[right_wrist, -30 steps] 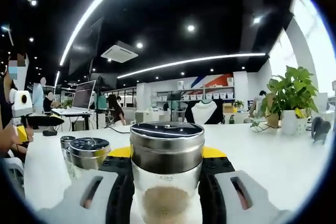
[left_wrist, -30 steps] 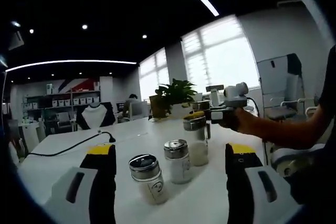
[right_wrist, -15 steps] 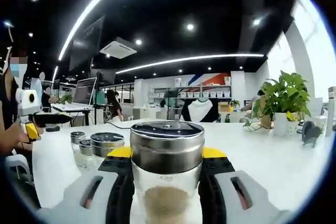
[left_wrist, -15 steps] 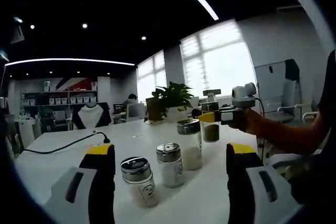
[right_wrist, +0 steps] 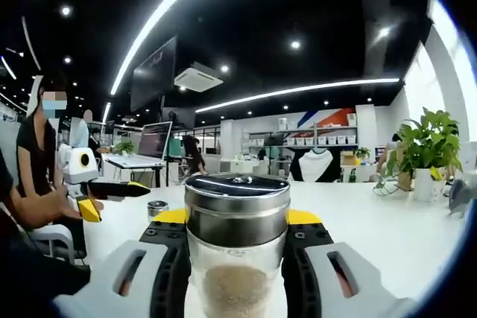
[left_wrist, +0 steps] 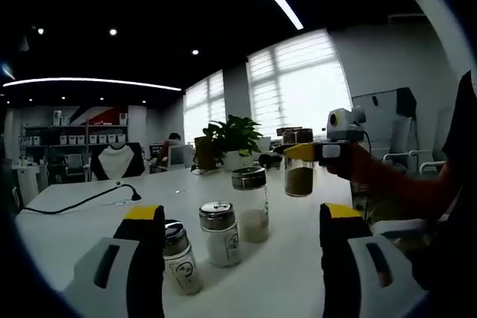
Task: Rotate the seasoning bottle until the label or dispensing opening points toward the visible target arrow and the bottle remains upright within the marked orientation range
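**Bottle off the table and turning in your right gripper**

What's changed: a sec ago the bottle (left_wrist: 299, 172) in your right gripper (left_wrist: 300, 153) sat level w/ the row of jars, right beside the tallest one. In the left gripper view it's now held in the air above the table (left_wrist: 67, 221), apart from the jars and to their right. In the right gripper view the backdrop has swung too: the plant (right_wrist: 430, 156) has slid toward the right edge and the other jars that showed at left are mostly gone, w/ just one small cap (right_wrist: 157, 208) left near your left gripper (right_wrist: 92, 209). So your right hand has lifted and turned. For the task that reads as mid-rotation, not done. No arrow or marked range is visible in either view, so you can't check alignment from here.

Bottle itself: clear glass, brushed metal cap (right_wrist: 237, 201), brownish powder filling the lower part. It looks upright, cap rim level. Can't make out a label or the opening's facing; the cap top shows only a small centre mark.

Tools: the right gripper is clamped on the bottle, jaws pressed to both sides of the glass just under the cap. The left gripper (left_wrist: 244, 258) is spread wide and holds nothing. Three jars stand between its jaws on the table: a short jar (left_wrist: 179, 257) next to the left jaw, a middle jar (left_wrist: 220, 233), and a tall jar (left_wrist: 251, 204).
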`<state>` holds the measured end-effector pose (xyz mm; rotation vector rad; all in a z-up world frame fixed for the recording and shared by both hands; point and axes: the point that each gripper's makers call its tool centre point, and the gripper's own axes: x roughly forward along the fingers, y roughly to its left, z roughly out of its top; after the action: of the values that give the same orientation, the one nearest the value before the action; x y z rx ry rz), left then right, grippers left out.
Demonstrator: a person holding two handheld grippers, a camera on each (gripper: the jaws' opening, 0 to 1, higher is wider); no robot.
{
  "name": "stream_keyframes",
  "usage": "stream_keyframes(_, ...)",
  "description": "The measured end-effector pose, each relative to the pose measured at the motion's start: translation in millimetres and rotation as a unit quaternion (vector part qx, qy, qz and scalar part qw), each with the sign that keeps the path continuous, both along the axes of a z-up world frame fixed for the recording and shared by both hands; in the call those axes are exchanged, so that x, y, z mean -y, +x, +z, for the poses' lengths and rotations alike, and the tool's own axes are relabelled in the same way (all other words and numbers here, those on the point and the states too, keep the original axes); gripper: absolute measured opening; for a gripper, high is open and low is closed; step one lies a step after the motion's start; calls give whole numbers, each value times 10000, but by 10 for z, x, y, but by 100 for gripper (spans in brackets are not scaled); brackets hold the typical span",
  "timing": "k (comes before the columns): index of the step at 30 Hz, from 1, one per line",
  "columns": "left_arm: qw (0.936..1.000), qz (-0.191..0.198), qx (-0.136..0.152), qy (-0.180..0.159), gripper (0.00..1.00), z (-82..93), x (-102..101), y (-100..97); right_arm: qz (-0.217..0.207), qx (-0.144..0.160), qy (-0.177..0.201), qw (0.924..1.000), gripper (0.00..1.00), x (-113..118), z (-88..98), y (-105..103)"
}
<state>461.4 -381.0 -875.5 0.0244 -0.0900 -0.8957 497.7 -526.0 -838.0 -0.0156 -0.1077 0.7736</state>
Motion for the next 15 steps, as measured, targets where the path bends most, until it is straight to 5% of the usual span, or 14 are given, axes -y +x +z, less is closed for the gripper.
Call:
stream_keyframes(6, 9990, -191, -181, -357, 98, 40, 71, -42, 459, -82, 83, 9989, 45, -234, -19, -134)
stream_keyframes(11, 9988, -275, -261, -315, 99, -38, 171, -88, 714, -218, 75, 9972, 45, -436, -122, -186)
stream_keyframes(15, 9974, -600, -322, -245, 90, -98, 314, -206, 943, -245, 92, 9952, 45, -591, -148, -263)
